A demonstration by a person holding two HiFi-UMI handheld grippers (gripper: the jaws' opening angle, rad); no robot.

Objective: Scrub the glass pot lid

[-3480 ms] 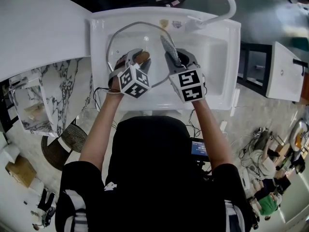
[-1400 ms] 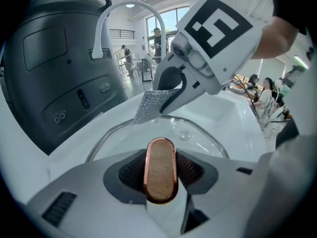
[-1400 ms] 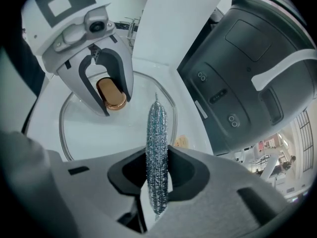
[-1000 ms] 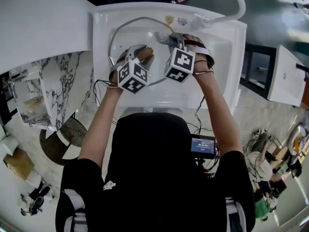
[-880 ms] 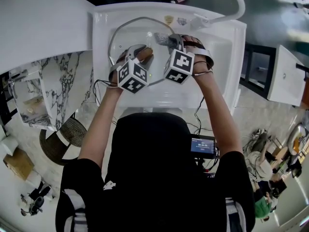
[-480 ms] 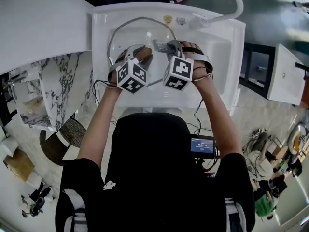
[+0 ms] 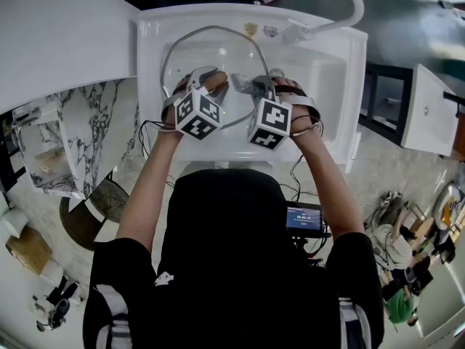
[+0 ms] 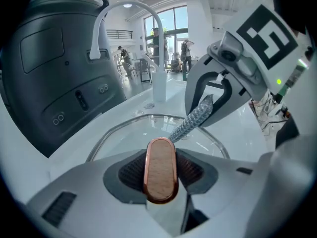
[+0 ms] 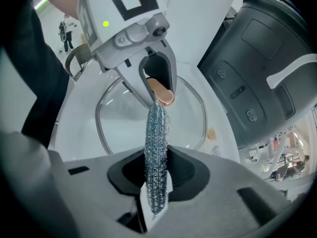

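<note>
Clamping handle (image 8: pixel 160 170) of glass lid (image 7: pixel 207 53), left tool (image 7: pixel 208 84) faces right tool (image 8: pixel 210 100) pinching scrubber (image 9: pixel 156 152).

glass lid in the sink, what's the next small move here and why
Probably press the scrubber in the right claw down onto the glass lid and stroke across it. The left claw is shut on the lid's handle, steadying it, and the scrubber tip sits right by the glass.

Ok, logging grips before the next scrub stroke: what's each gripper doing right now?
Left gripper: shut on the lid handle.
Right gripper: shut on the steel scrubber.
</note>
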